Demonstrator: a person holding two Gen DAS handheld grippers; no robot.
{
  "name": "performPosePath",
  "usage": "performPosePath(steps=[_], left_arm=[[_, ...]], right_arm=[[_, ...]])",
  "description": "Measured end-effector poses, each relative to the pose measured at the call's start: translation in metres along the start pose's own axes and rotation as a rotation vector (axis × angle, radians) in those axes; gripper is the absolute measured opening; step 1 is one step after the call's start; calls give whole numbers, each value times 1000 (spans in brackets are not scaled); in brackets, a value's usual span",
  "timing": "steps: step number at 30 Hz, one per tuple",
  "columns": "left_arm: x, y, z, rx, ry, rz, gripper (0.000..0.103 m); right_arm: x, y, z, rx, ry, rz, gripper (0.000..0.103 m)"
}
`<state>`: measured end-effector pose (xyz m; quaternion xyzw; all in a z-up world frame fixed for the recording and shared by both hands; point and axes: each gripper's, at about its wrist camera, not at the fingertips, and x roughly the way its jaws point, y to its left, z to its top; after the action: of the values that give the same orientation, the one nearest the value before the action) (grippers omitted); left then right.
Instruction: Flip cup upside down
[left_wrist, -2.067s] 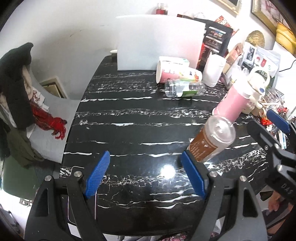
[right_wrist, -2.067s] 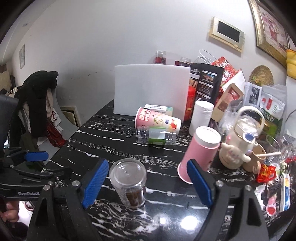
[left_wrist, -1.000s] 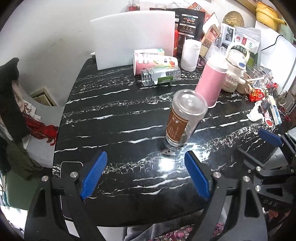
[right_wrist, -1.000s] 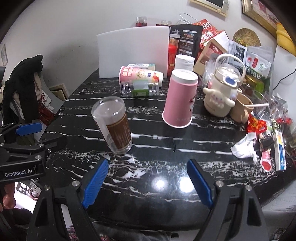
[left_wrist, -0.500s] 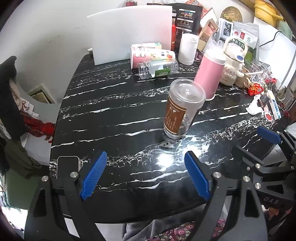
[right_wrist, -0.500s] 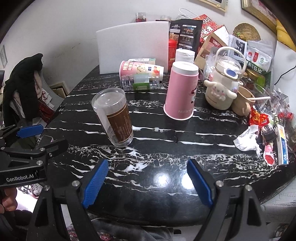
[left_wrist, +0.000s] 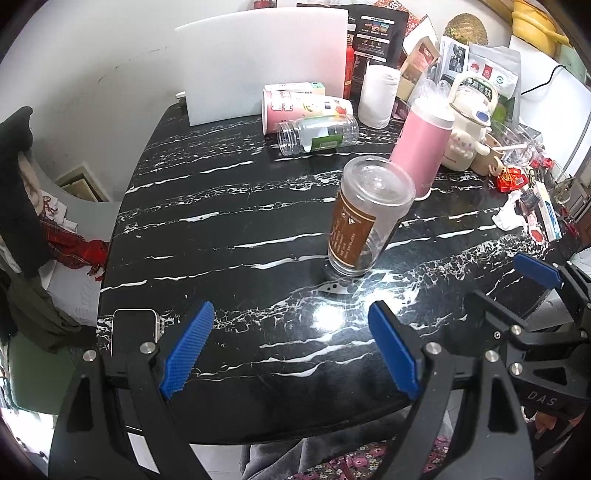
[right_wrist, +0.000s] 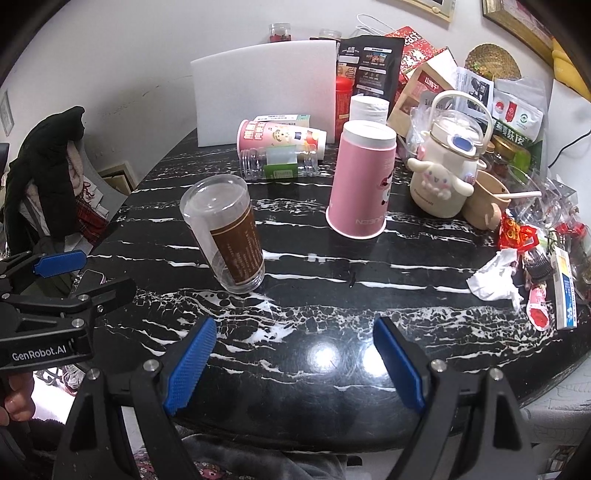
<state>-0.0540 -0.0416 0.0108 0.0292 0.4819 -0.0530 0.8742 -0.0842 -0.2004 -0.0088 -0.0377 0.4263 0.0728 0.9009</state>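
Clear plastic, with a brown label around its middle, makes the cup; it stands alone on the black marble table, near the front half, and nothing touches it. In the right wrist view the same cup shows a closed flat end on top and its narrower end down on the stone, a little left of the centre. Whether this flat end is a lid or the bottom of the cup, I cannot tell.

Both tools are held low at the near edge of the table, well apart from the cup. The left gripper has its two blue pads spread wide, and only the table surface is seen between them. The right gripper has its pads spread wide also, with only the table between them. In each view the other tool is visible at the side, also with jaws apart.

Behind the cup stands a pink tumbler with its wide mouth down on the table. Further back a clear bottle with a green label lies on its side, and just behind it lies a pink printed paper cup. A white board leans at the wall. On the right are a cream kettle and a crumpled white tissue. A phone lies at the near left corner of the table.
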Motion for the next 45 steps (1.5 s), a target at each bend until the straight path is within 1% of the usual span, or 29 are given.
performPosePath(steps=[45], left_arm=[[1, 5, 0, -19, 4, -10, 85]], right_arm=[[8, 7, 3, -22, 32, 7, 87]])
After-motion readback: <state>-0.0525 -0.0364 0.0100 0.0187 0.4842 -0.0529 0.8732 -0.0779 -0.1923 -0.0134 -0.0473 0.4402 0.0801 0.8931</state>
